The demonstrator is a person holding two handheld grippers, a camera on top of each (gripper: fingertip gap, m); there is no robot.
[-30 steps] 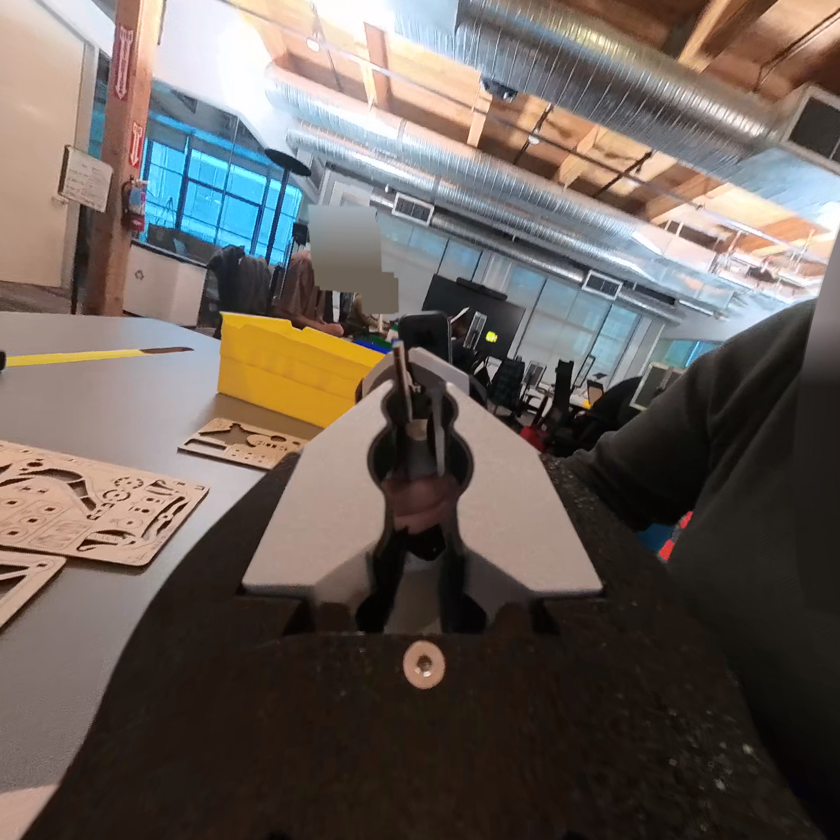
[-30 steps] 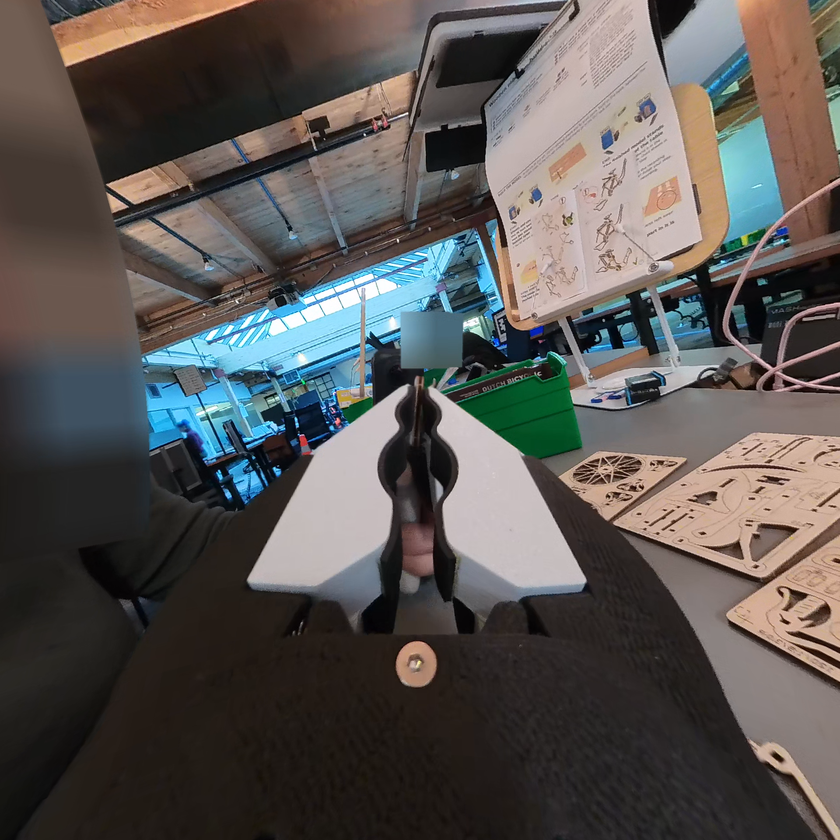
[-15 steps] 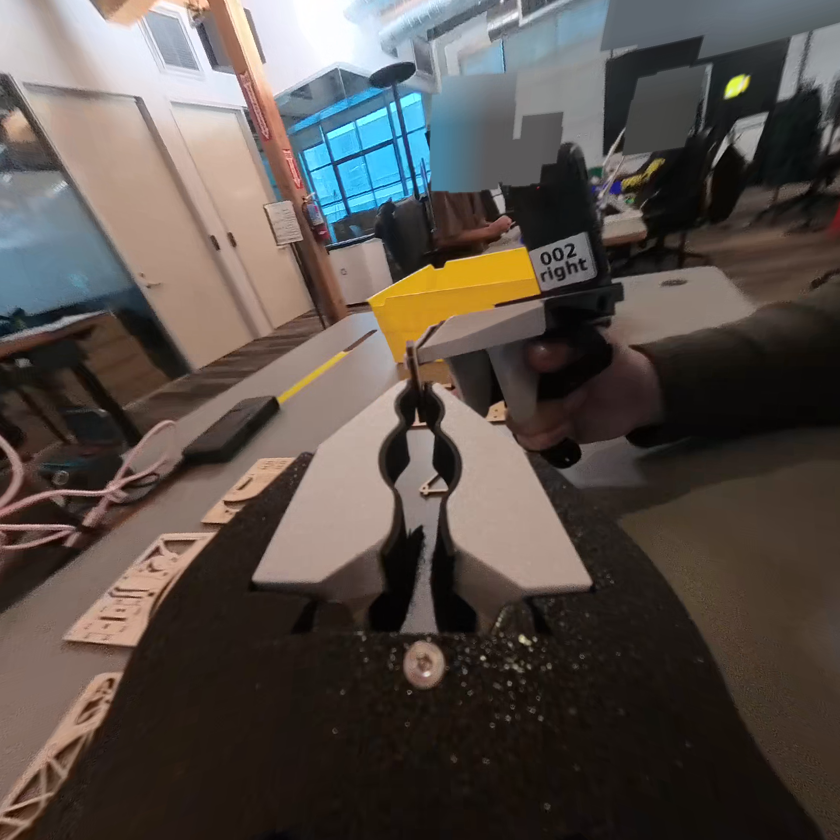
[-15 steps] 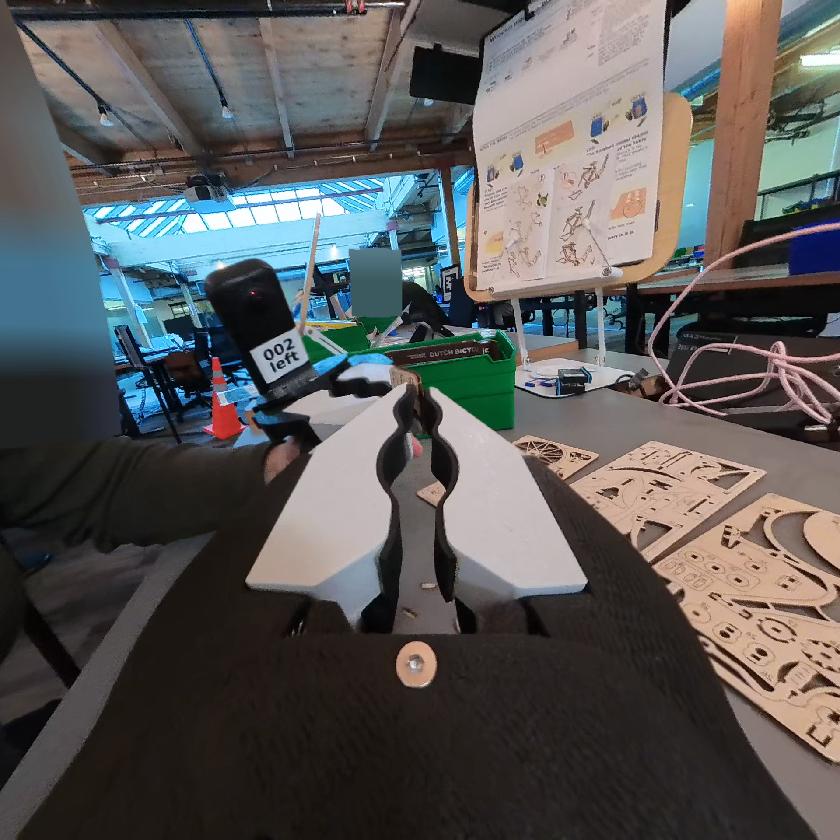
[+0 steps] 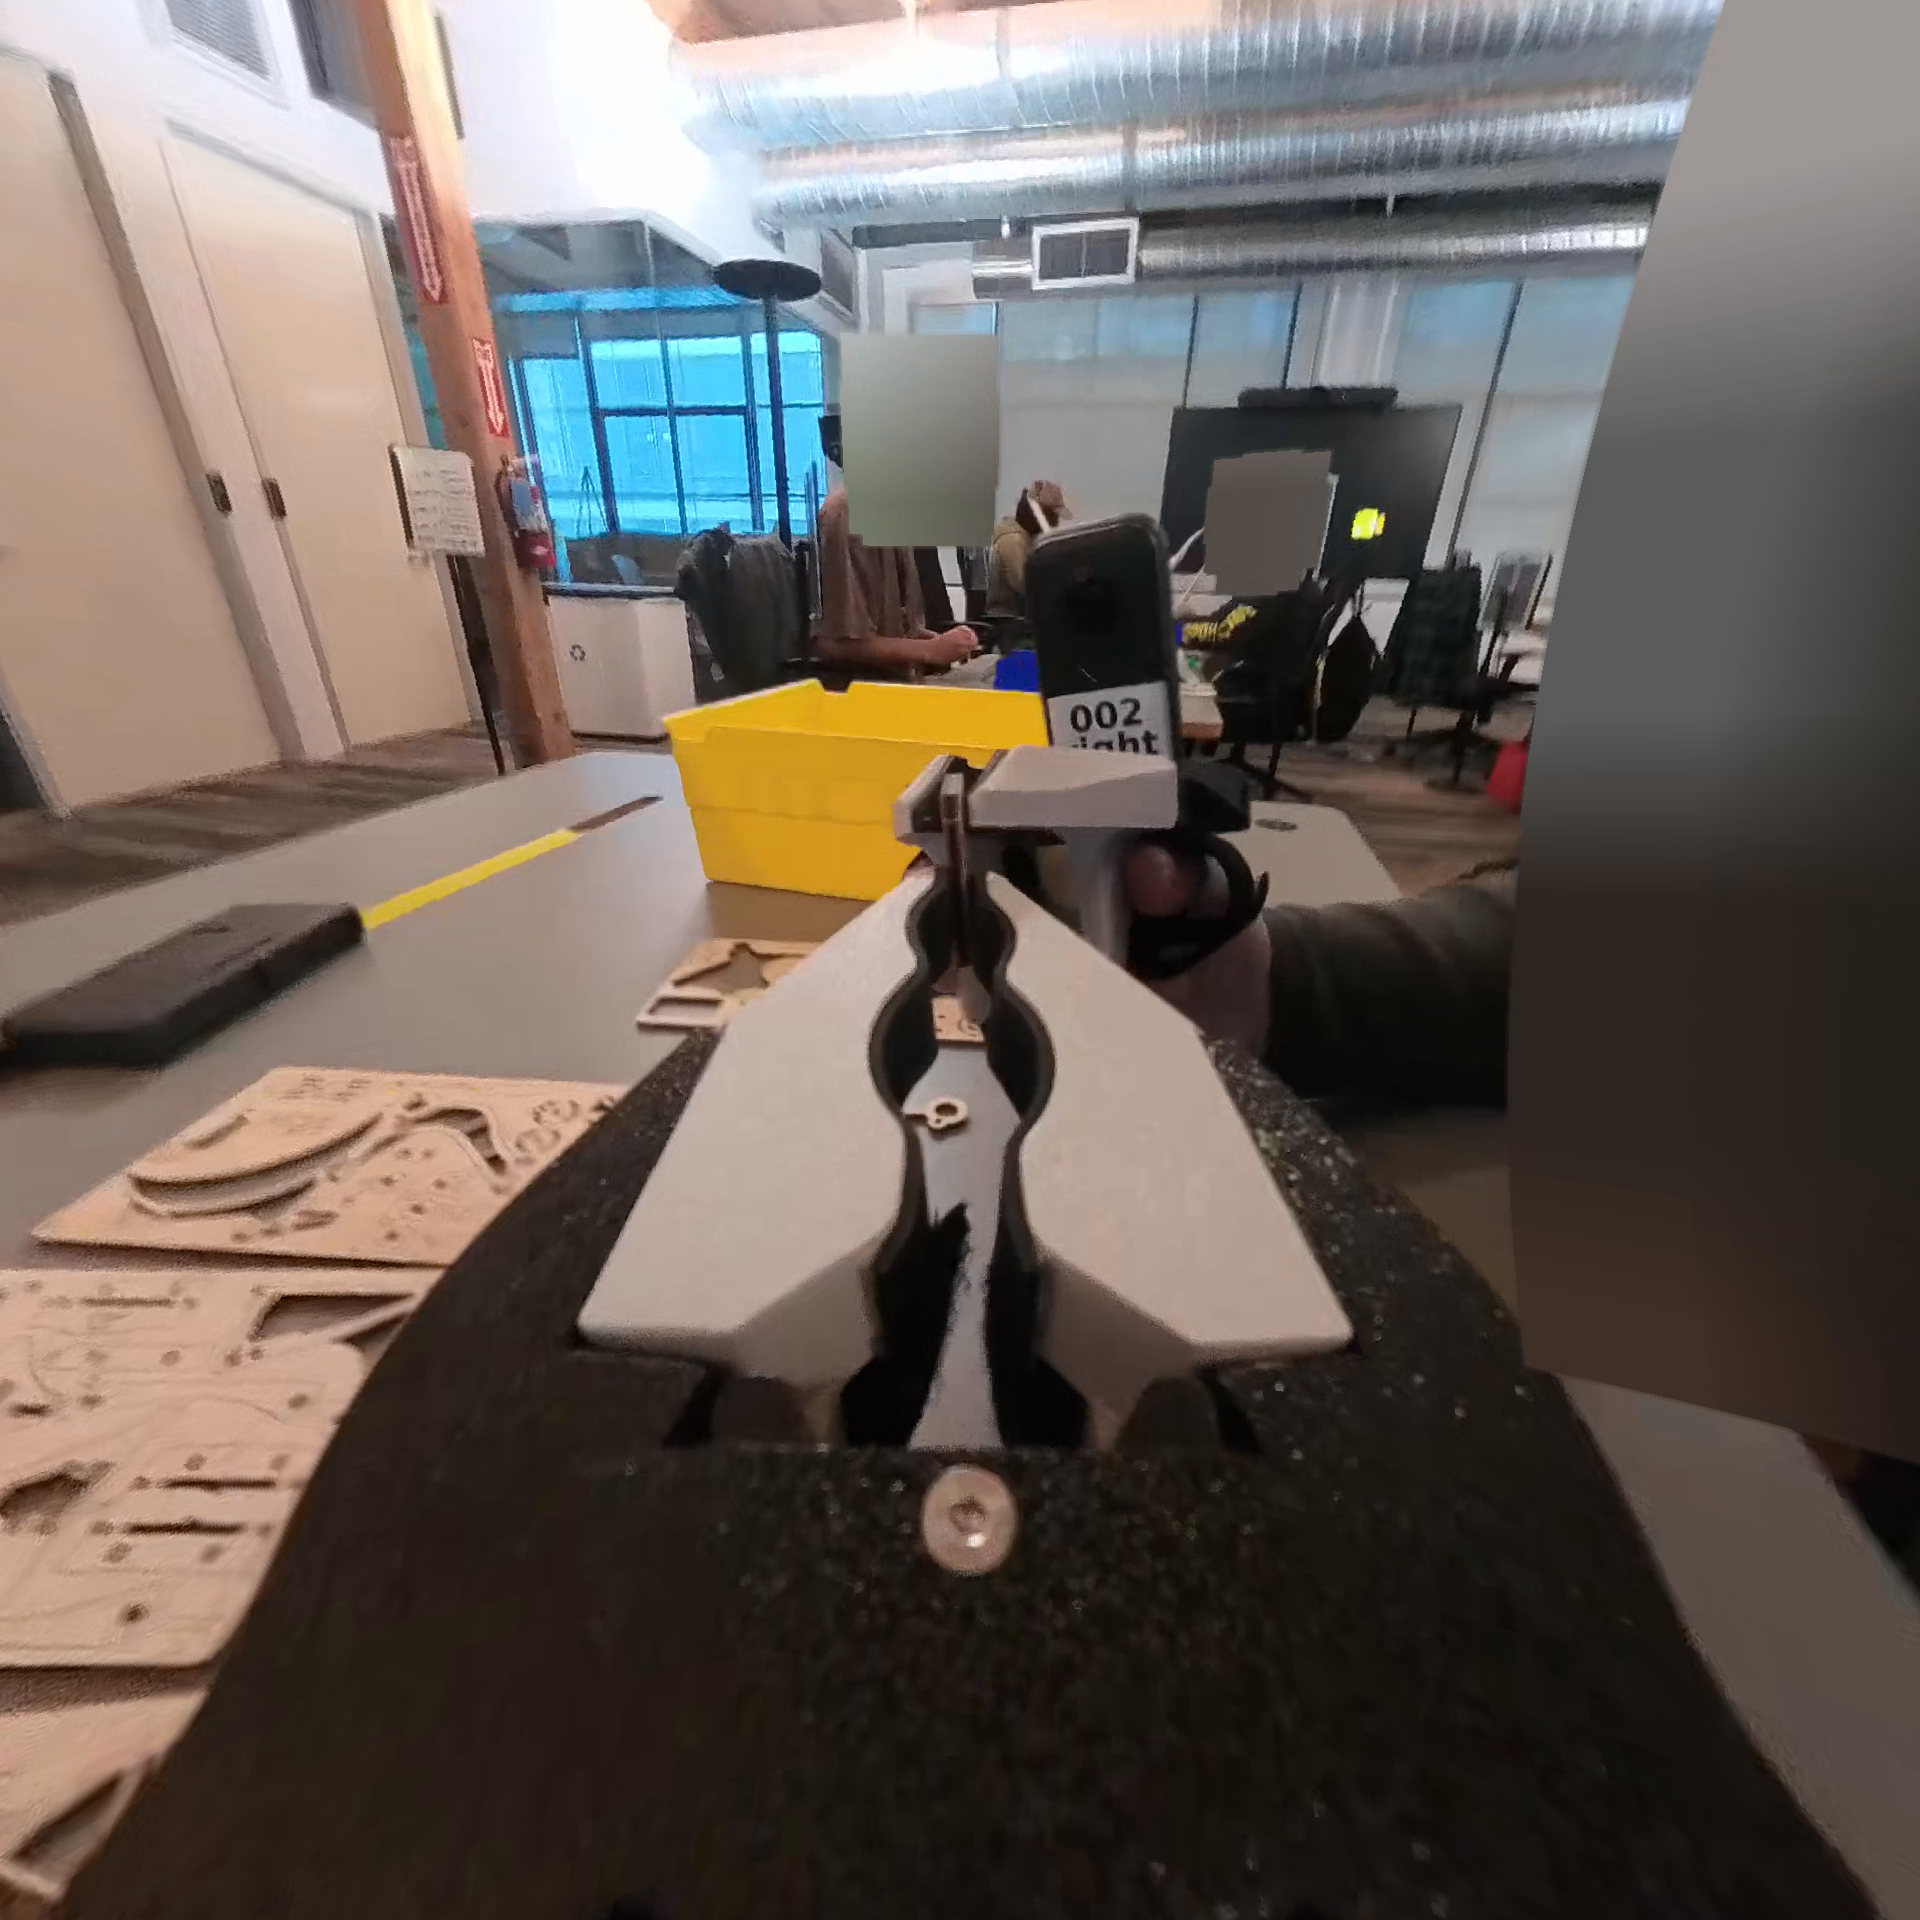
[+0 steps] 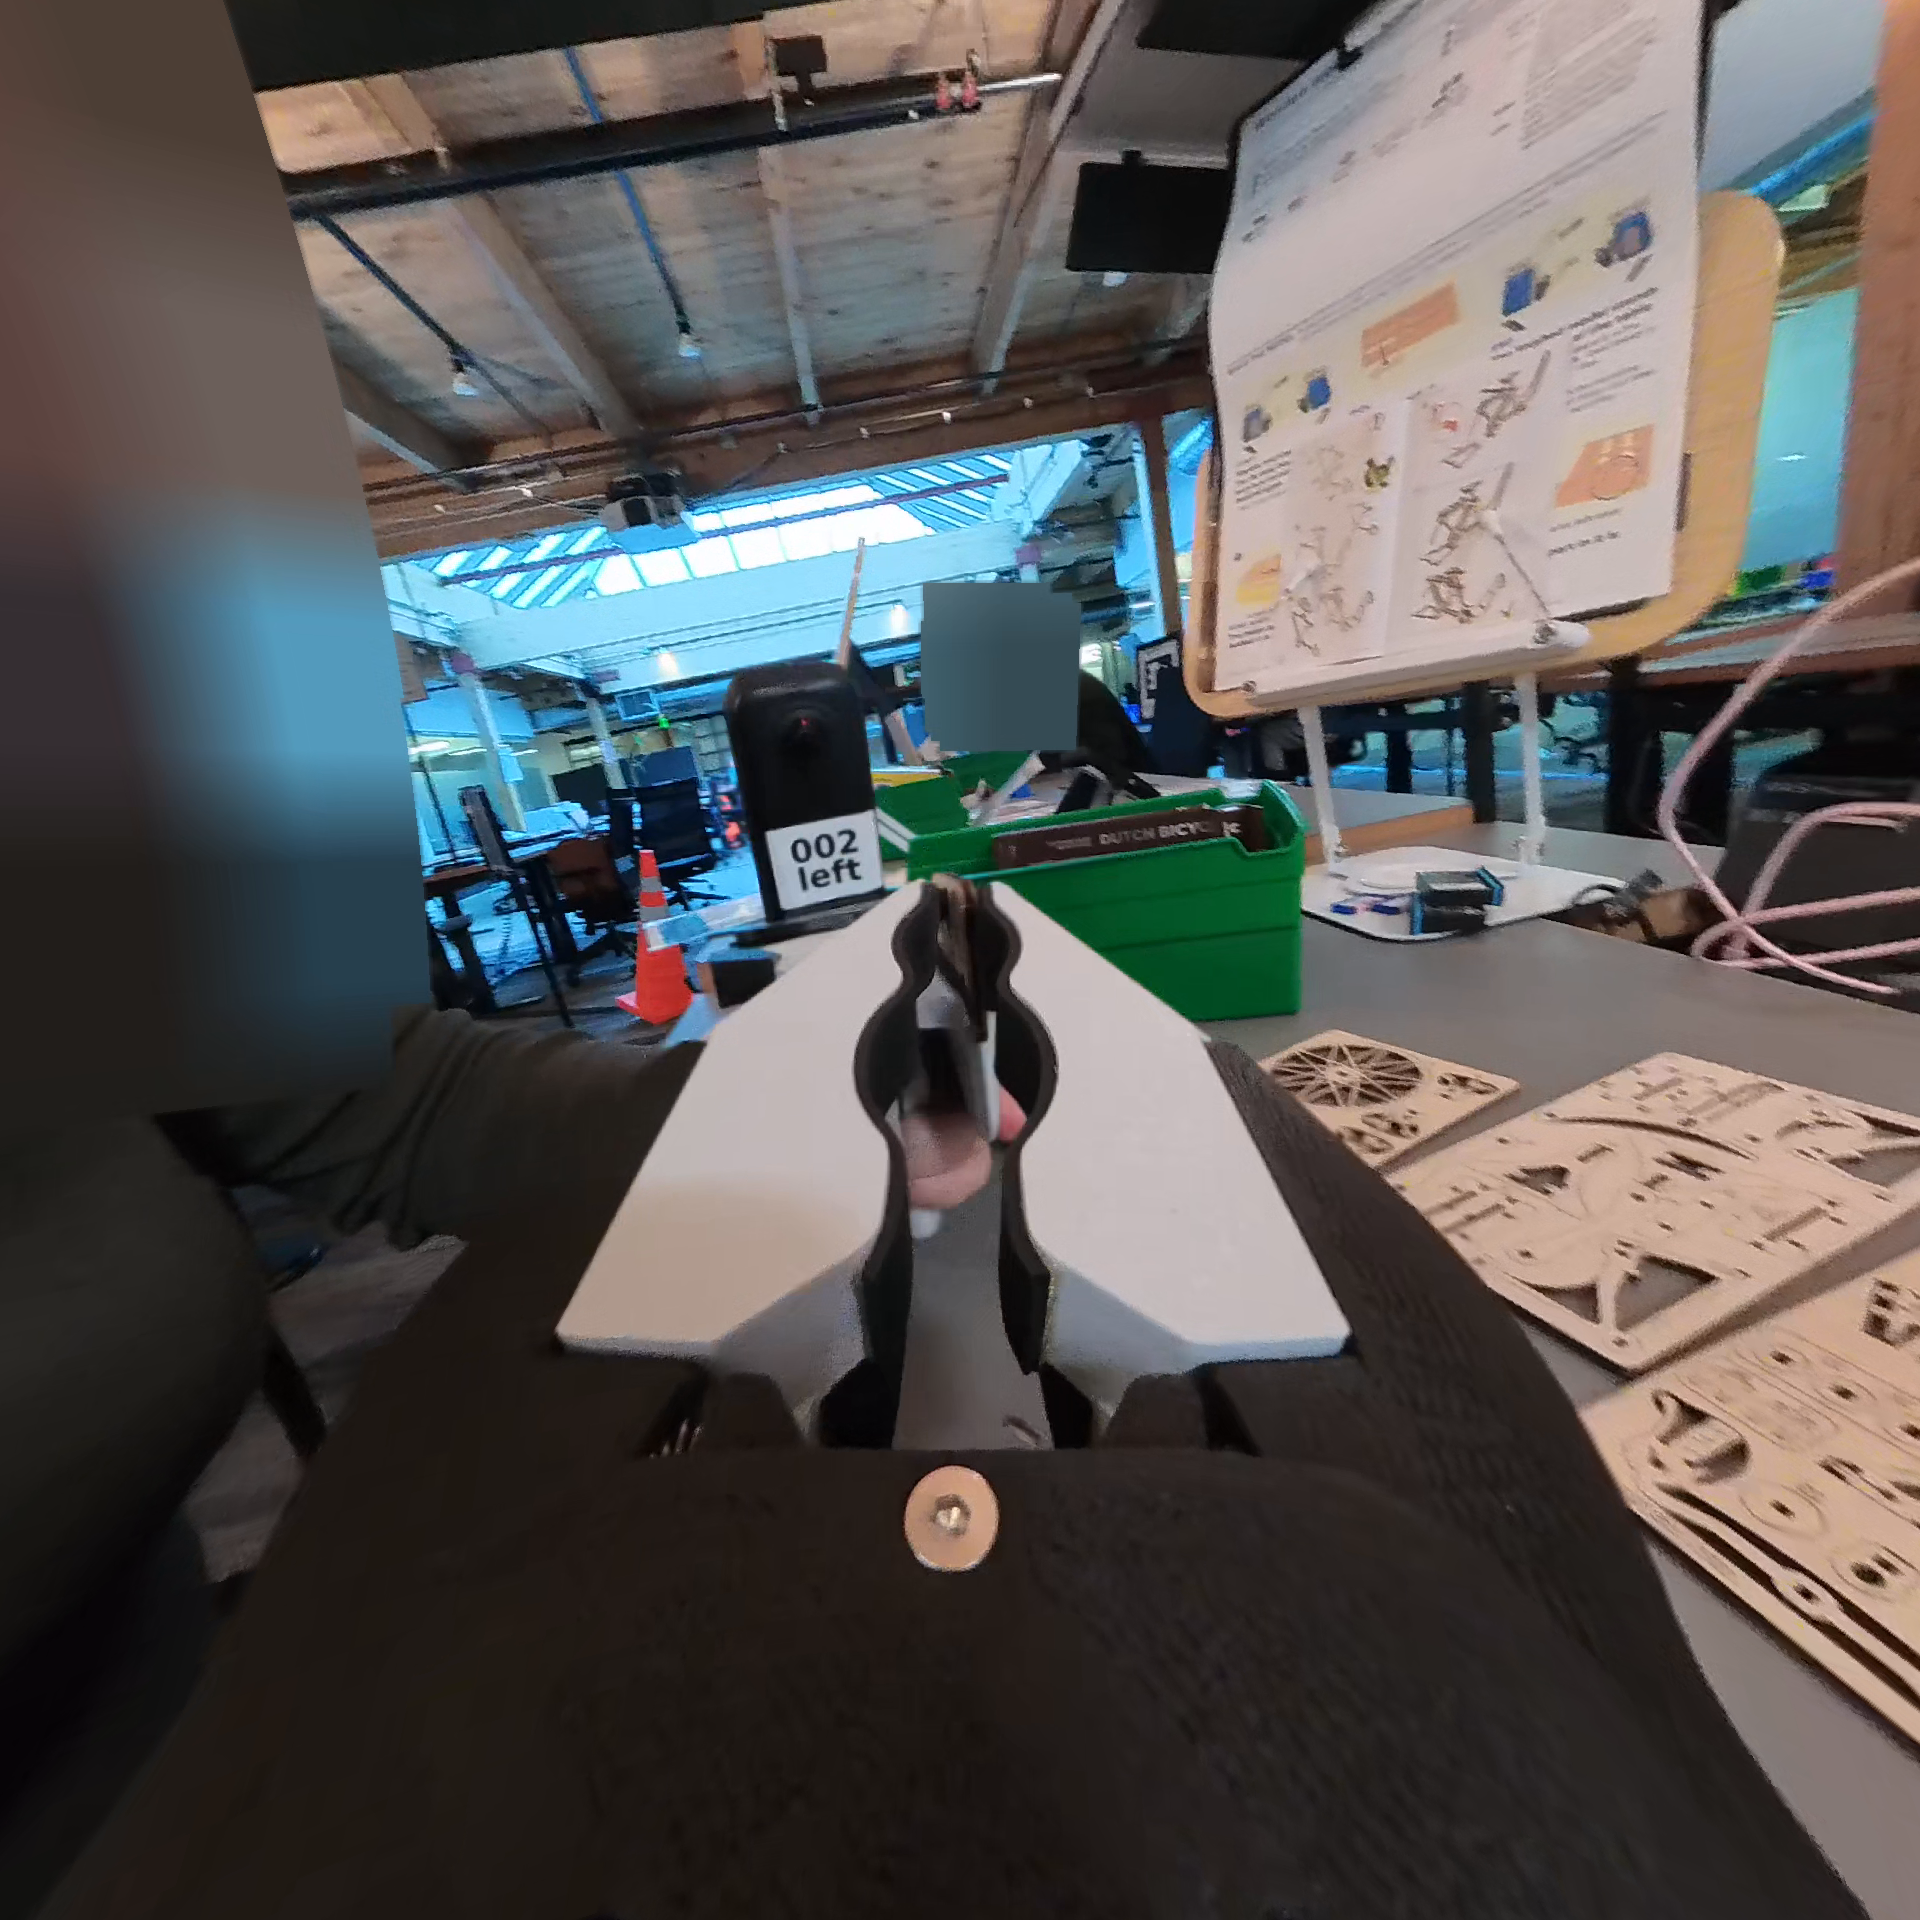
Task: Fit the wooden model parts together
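My left gripper is shut on a thin wooden part seen edge-on, held above the grey table. My right gripper is shut on a thin brown wooden part. The two grippers face each other tip to tip, and the parts meet between them. I cannot tell whether the parts are joined. The right gripper shows opposite in the left wrist view, and the left gripper's camera body shows in the right wrist view. A small loose wooden piece lies on the table under my left fingers.
Laser-cut wooden sheets lie at the left and at the right. A yellow bin and a black flat device sit farther off. A green bin, an instruction sheet on a stand and pink cables stand behind. Less than 4 cm separates the two grippers' tips.
Both grippers tilted down from pointing at the ceiling. Half a second ago they were offset sideways; now they face each other with tips and parts meeting.
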